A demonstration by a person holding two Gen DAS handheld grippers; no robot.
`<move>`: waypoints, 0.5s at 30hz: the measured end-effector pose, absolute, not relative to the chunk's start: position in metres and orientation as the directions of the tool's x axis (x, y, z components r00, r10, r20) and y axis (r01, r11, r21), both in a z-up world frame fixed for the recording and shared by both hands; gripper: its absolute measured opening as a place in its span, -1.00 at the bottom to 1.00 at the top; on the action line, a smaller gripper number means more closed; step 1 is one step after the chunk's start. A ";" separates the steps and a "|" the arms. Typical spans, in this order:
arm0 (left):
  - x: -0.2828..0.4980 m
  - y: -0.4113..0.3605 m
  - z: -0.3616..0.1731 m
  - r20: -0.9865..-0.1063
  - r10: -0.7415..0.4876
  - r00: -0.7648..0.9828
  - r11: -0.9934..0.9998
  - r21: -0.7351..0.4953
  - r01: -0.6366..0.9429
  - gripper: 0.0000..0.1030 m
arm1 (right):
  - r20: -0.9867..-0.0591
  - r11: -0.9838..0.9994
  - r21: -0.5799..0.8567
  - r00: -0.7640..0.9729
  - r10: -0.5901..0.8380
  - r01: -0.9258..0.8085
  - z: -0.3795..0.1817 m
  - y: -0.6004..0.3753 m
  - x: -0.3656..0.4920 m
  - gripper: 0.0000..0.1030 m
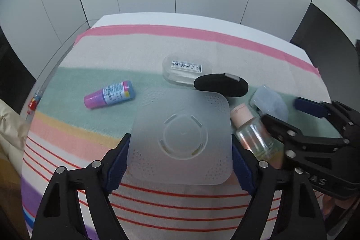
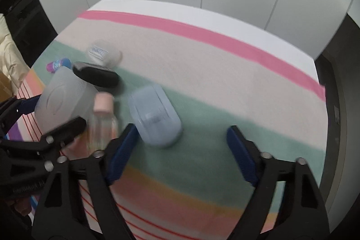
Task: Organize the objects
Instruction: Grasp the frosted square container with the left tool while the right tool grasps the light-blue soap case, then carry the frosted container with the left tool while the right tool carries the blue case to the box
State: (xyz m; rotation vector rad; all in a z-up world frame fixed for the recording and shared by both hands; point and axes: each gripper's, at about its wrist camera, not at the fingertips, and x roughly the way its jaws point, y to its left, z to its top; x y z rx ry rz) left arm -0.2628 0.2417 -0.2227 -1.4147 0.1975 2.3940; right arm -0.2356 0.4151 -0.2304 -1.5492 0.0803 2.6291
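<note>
frosted lid (image 1: 181, 138): a translucent, rounded-square piece with perforated corners and a ring moulded in its centre, on the striped cloth (image 1: 157, 51). It is the landmark for every place below.
lid versus left gripper (image 1: 180, 163): the lid sits squarely between the two blue pads (image 1: 117, 169), its near half inside the jaw span. The pads stand at its left and right edges; whether they press or only flank it I cannot tell.
lid axis: nearly square, so no long axis to speak of; the pads face its two opposite sides.
pink-capped clear bottle (image 1: 252, 127): lying just right of the lid, cap pointing away from the camera, body near the lid's right edge.
pale blue case (image 2: 156, 115): right of the bottle, further from the lid; long axis running away from the right gripper and slightly to the left.
right gripper (image 2: 182, 154): jaws apart with nothing between them; the blue case lies just ahead of its left pad, off to the left of the gap's centre.
nearer hand: left for the lid, right for the blue case, in my judgement.
black pouch (image 1: 221, 84): just behind the lid's far right corner.
clear labelled box (image 1: 186, 70): behind the pouch.
pink and blue bottle (image 1: 110, 95): on its side, left of the lid and apart from it.
</note>
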 end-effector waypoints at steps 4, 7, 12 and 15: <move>-0.261 0.240 -0.211 -0.863 0.219 -0.455 -0.936 -0.054 -0.348 0.59 | -0.872 -0.998 0.003 -0.490 0.028 -0.061 -0.225 0.404 -0.243 -0.27; -0.256 0.238 -0.201 -0.864 0.218 -0.455 -0.937 -0.054 -0.346 0.59 | -0.874 -0.997 0.021 -0.486 0.017 -0.072 -0.219 0.400 -0.238 -0.27; -0.242 0.229 -0.178 -0.856 0.228 -0.465 -0.940 -0.068 -0.335 0.57 | -0.867 -0.996 0.016 -0.498 0.029 -0.087 -0.200 0.396 -0.224 -0.27; -0.228 0.224 -0.160 -0.850 0.233 -0.473 -0.938 -0.068 -0.340 0.57 | -0.862 -0.994 0.026 -0.505 0.032 -0.108 -0.182 0.393 -0.216 -0.27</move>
